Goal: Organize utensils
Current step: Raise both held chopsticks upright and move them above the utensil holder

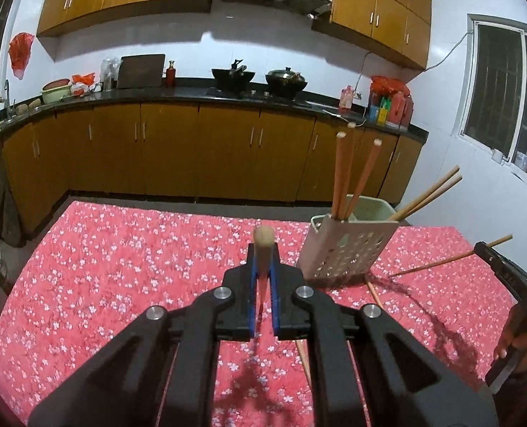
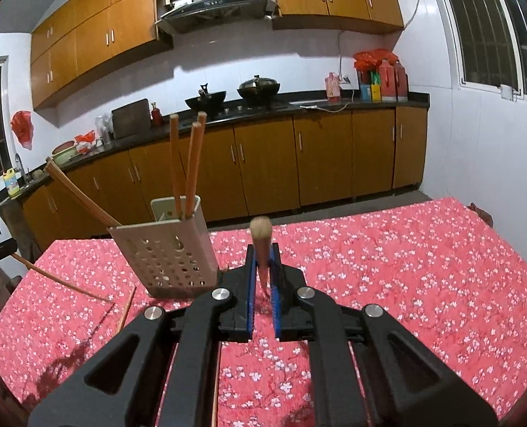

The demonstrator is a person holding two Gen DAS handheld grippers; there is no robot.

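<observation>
A white perforated utensil holder [image 1: 345, 249] stands on the red floral tablecloth [image 1: 121, 267] with several chopsticks [image 1: 345, 170] upright or leaning in it. It also shows in the right wrist view [image 2: 171, 249]. My left gripper [image 1: 263, 249] is shut on a chopstick [image 1: 264, 238] that points end-on at the camera, left of the holder. My right gripper [image 2: 262, 249] is shut on another chopstick [image 2: 260, 229], right of the holder. Loose chopsticks [image 1: 375, 295] lie on the cloth by the holder's base; one also shows in the right wrist view [image 2: 126, 306].
The right gripper's body [image 1: 509, 274] shows at the left view's right edge with a chopstick [image 1: 441, 261]. A pale green bin [image 1: 373, 206] stands behind the table. Kitchen counter [image 1: 192, 96] and cabinets run along the far wall.
</observation>
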